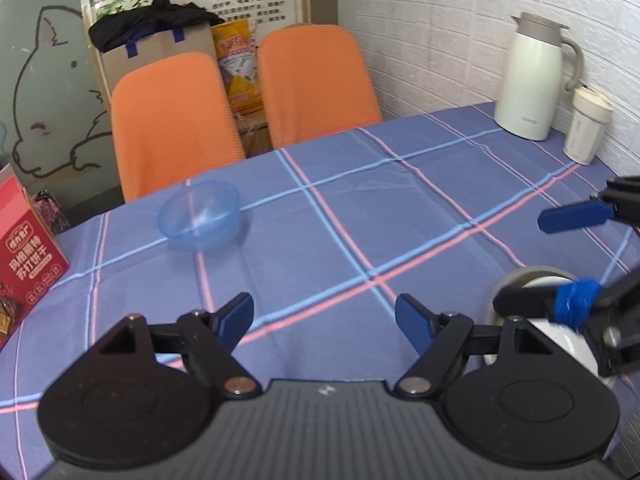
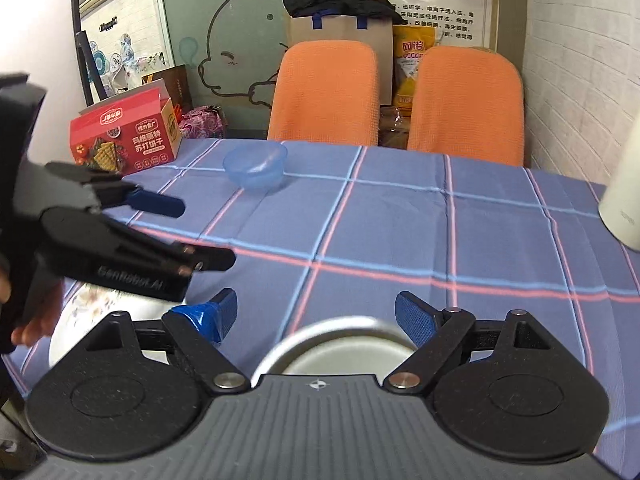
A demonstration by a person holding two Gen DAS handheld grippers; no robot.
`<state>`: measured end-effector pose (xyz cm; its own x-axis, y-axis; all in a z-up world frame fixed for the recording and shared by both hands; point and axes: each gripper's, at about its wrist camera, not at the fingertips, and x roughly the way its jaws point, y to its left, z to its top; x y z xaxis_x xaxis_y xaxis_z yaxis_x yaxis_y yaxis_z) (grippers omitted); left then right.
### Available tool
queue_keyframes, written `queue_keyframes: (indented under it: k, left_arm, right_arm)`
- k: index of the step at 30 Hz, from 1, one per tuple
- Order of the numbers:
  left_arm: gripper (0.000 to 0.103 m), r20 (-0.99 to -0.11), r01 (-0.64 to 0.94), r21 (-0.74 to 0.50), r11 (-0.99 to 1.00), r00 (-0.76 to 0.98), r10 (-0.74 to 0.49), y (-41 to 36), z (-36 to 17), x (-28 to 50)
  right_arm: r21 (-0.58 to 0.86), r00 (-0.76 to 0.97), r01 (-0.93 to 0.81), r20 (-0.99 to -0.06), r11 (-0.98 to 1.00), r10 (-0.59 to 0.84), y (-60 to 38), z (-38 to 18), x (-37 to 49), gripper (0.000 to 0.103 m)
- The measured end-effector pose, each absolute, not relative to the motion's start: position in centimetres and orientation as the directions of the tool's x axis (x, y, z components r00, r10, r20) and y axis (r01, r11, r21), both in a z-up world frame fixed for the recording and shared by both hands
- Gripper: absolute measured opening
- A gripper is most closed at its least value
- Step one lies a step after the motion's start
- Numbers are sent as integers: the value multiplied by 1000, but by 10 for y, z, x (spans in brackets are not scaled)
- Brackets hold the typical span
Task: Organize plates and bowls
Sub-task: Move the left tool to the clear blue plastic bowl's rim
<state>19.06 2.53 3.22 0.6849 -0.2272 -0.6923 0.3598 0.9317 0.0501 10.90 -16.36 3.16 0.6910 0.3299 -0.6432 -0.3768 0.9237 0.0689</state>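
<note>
— Plaid cloth covers the table (image 1: pixel 340 216), right? What sits at its left?

— Red cracker box (image 1: pixel 24 248) at the left edge, then a clear blue bowl (image 1: pixel 200 216) near the far side, before two orange chairs (image 1: pixel 172 120).

— And the left gripper (image 1: pixel 324 320)?

— Fingers spread wide, holding nothing, above bare cloth.

— Further right?

— The right gripper (image 2: pixel 316 316), fingers also apart, hovers over a metal bowl (image 2: pixel 340 344) just below it. A floral plate (image 2: pixel 80 312) lies to that bowl's left. White thermos jug (image 1: pixel 528 76) and cup (image 1: pixel 588 128) stand at the far right corner.
</note>
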Motion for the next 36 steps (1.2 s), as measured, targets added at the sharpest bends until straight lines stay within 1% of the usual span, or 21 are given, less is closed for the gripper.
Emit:
queue_keyframes:
  k: [6, 12, 15, 20, 27, 36]
  left_arm:
    - [78, -720, 292, 30, 956, 670, -182, 63, 14, 242]
    - [78, -742, 177, -19, 984, 657, -132, 113, 0, 291]
    - [78, -742, 105, -60, 993, 661, -114, 141, -2, 313]
    - [78, -734, 47, -93, 995, 671, -101, 162, 2, 345]
    - [78, -765, 61, -118, 991, 631, -130, 149, -8, 399]
    - [78, -777, 89, -139, 986, 608, -164, 132, -23, 426]
  right_arm:
    - [69, 672, -388, -662, 919, 333, -138, 28, 178, 73]
    - [93, 617, -422, -699, 902, 361, -108, 12, 239, 73]
    - [89, 598, -442, -712, 893, 367, -95, 4, 253, 73]
    - [90, 576, -468, -724, 879, 380, -80, -3, 265, 73]
    - [85, 552, -513, -729, 854, 405, -50, -6, 287, 73]
    - [66, 532, -520, -755, 851, 384, -32, -25, 308, 73]
